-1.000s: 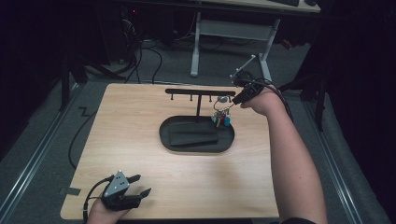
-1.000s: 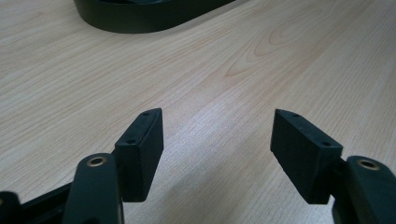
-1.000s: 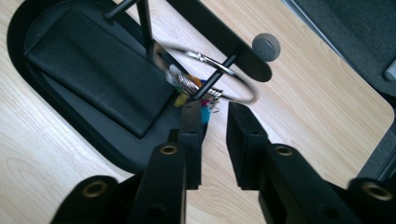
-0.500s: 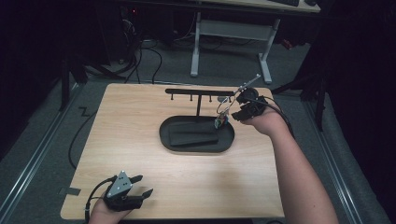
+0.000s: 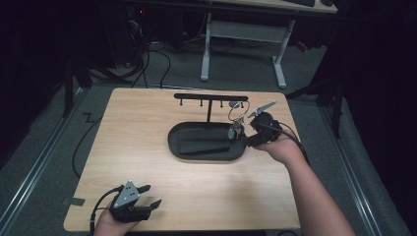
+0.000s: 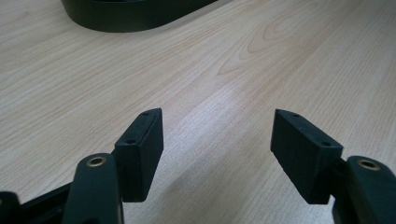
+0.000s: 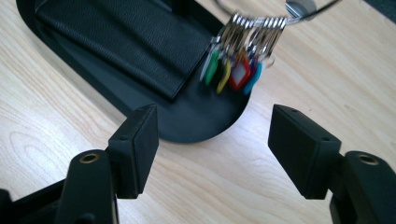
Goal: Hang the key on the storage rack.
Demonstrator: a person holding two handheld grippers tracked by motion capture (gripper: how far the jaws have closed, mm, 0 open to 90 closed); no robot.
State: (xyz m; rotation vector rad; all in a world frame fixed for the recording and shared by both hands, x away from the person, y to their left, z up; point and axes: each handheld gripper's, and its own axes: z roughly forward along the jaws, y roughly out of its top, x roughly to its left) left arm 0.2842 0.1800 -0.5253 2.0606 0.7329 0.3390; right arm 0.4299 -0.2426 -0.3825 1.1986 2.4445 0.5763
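A bunch of keys with coloured tags [image 5: 237,130] [image 7: 236,67] hangs by a wire ring [image 5: 239,109] from a hook of the black rack [image 5: 210,97], dangling over the right end of the black oval tray [image 5: 173,143] [image 7: 187,135]. A black wallet [image 5: 200,140] [image 7: 116,42] lies in the tray. My right gripper [image 5: 247,134] [image 7: 212,126] sits just right of the keys; its jaws have just been opening, stand open and hold nothing. My left gripper [image 5: 150,197] [image 6: 217,126] rests open near the table's front left corner, over bare wood.
The rack stands behind the tray with several bare hooks to the left of the keys. The tray's edge [image 6: 130,16] lies far ahead of the left gripper. A white-legged desk [image 5: 241,34] and cables are on the floor beyond the table.
The right gripper has come down and back from the rack's right end toward the tray's end, its jaws spreading apart. The keys stay hanging on the hook. The left gripper has kept still.
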